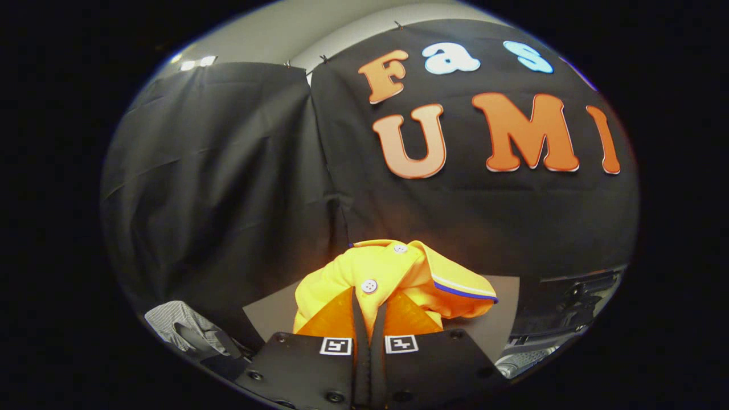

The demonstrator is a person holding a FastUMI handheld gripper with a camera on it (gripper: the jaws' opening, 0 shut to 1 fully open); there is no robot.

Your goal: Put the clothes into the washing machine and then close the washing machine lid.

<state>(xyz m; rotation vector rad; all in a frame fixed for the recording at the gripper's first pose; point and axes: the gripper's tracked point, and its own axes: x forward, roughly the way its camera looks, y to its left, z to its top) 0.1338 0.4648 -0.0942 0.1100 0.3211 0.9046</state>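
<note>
Gripper view: the gripper (369,319) is pinched narrow on the yellow shirt (381,273) – cloth bunched between both fingers, collar flopping toward 2 o'clock. A grey striped garment (179,327) lies at 8 o'clock. Best carried high so the hanging folds clear the washer's rim – machine unseen.

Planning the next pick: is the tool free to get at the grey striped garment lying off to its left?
Probably not yet: the tool looks shut on the yellow button-up shirt, which would need dropping off first. Nothing else seems to block the grey striped garment.
</note>
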